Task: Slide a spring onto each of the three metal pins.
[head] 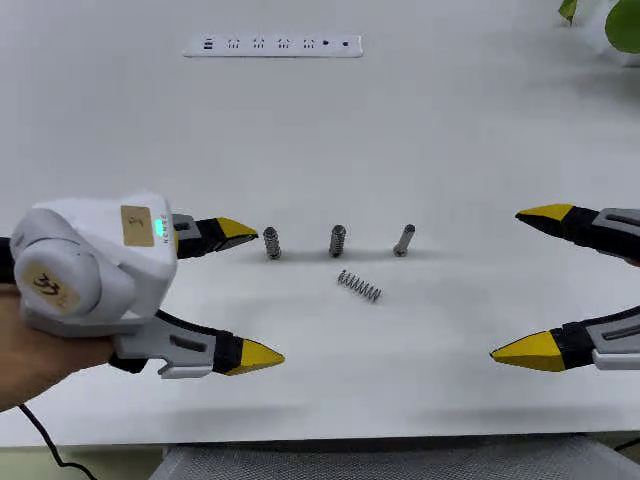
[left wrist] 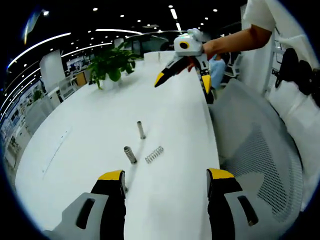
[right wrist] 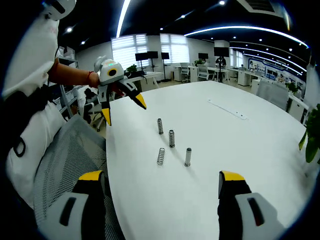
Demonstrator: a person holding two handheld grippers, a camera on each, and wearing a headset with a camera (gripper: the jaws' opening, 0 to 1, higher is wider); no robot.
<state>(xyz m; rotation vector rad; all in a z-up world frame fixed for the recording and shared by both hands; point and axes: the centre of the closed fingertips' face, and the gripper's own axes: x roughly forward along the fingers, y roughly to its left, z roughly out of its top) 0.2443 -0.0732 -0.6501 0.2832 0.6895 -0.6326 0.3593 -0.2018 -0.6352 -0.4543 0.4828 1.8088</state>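
My left gripper (head: 248, 292) and right gripper (head: 530, 282) hover over the near edge of the white tabletop (head: 450, 150), each with jaws spread wide and nothing between them. A loose spring (head: 359, 285) lies on its side between the two grippers. Just beyond it three metal pins stand in a row: the left pin (head: 271, 242) and middle pin (head: 338, 240) each wear a spring, while the right pin (head: 404, 240) is bare. Farther back lies a white power strip (head: 273, 45), with plant leaves (head: 622, 22) at the far right corner.

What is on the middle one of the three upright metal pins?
A silver coil spring sleeves the short metal pin; just the pin's top shows above it. The shaft under the coils is hidden.
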